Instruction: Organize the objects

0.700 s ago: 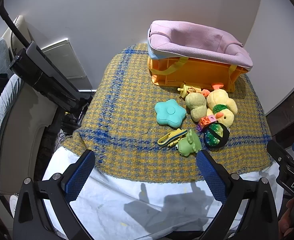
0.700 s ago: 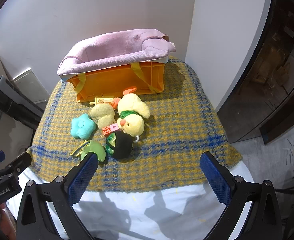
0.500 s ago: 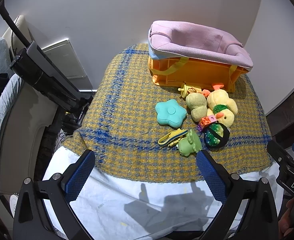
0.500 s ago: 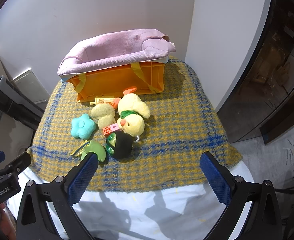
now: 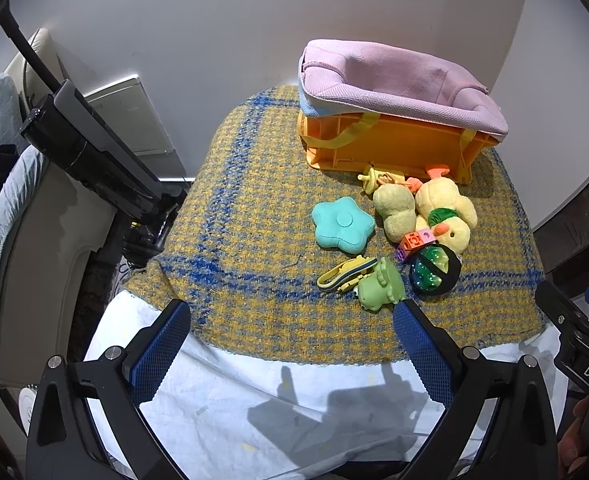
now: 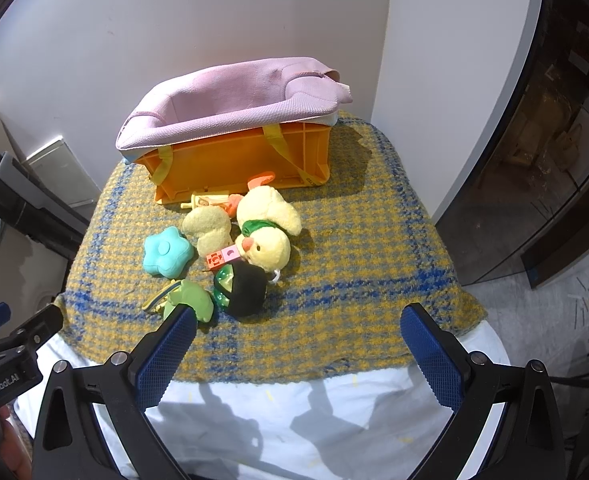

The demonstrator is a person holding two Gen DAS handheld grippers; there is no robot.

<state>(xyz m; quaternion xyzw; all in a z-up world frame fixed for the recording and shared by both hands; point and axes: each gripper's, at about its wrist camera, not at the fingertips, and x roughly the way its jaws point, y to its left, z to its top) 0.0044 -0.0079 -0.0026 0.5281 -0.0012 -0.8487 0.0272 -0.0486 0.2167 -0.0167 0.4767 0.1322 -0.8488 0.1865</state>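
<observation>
An orange crate (image 5: pixel 382 148) (image 6: pixel 234 164) lined with a pink cloth bag (image 5: pixel 398 80) (image 6: pixel 230 96) stands at the back of a yellow-blue checked blanket (image 5: pixel 250 216) (image 6: pixel 366 248). In front lie toys: a teal star (image 5: pixel 342 228) (image 6: pixel 166 252), a yellow duck plush (image 5: pixel 446 212) (image 6: pixel 268 232), a beige plush (image 5: pixel 394 210) (image 6: pixel 210 228), a black-green ball (image 5: pixel 434 270) (image 6: pixel 240 288), a green frog toy (image 5: pixel 380 290) (image 6: pixel 192 300), and a small block (image 5: pixel 414 240) (image 6: pixel 222 256). My left gripper (image 5: pixel 290 344) and right gripper (image 6: pixel 298 348) are open and empty, hovering at the blanket's near edge.
A white sheet (image 5: pixel 254 408) (image 6: pixel 294 412) covers the table's near edge. A chair and black stand (image 5: pixel 86 148) are at the left. A wall is behind, and a dark glass cabinet (image 6: pixel 554 128) stands at the right.
</observation>
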